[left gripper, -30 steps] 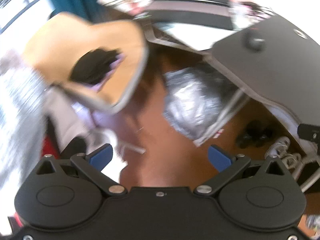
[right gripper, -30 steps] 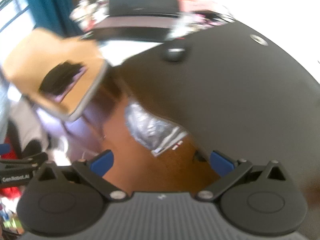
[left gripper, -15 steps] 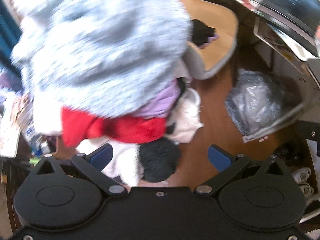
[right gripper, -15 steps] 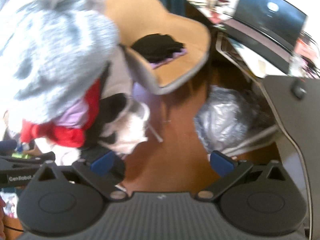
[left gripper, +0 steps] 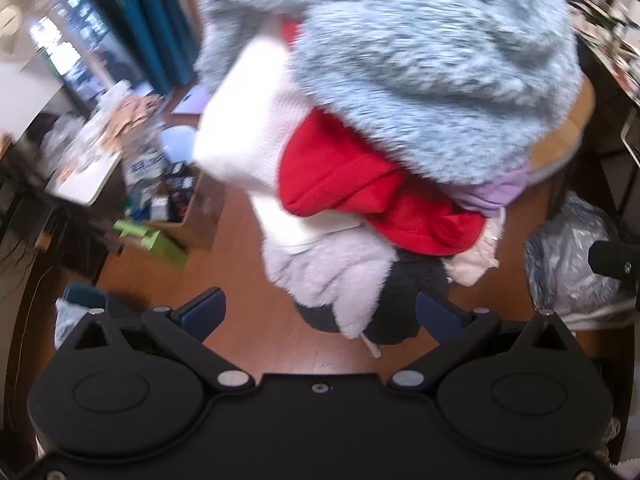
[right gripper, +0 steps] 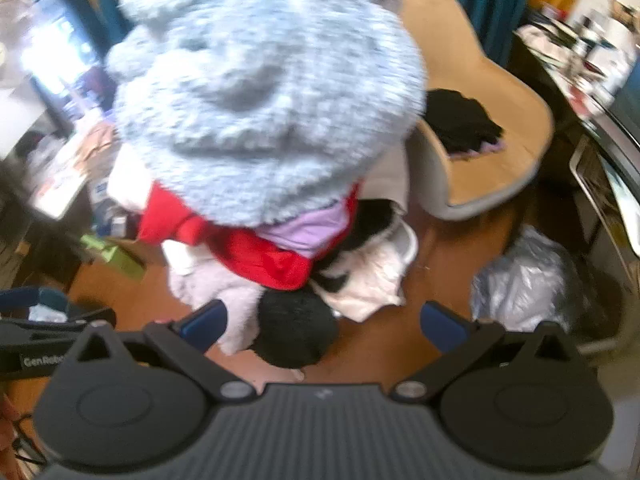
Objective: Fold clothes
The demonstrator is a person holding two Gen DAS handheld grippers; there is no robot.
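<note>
While both jaws gape, the clothes heap (left gripper: 400, 128) looms ahead.

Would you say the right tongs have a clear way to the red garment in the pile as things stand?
Probably yes: the right tongs are open, and the red garment shows at the front under the grey fleece, with nothing across it.

Daylit, window glare upper left; motion blur, fisheye warp.

brown wood floor (left gripper: 256, 320); teal curtain (left gripper: 148, 28) at eleven o'clock, tan chair (right gripper: 492, 92) at two, bright window (left gripper: 60, 36) at ten.
</note>
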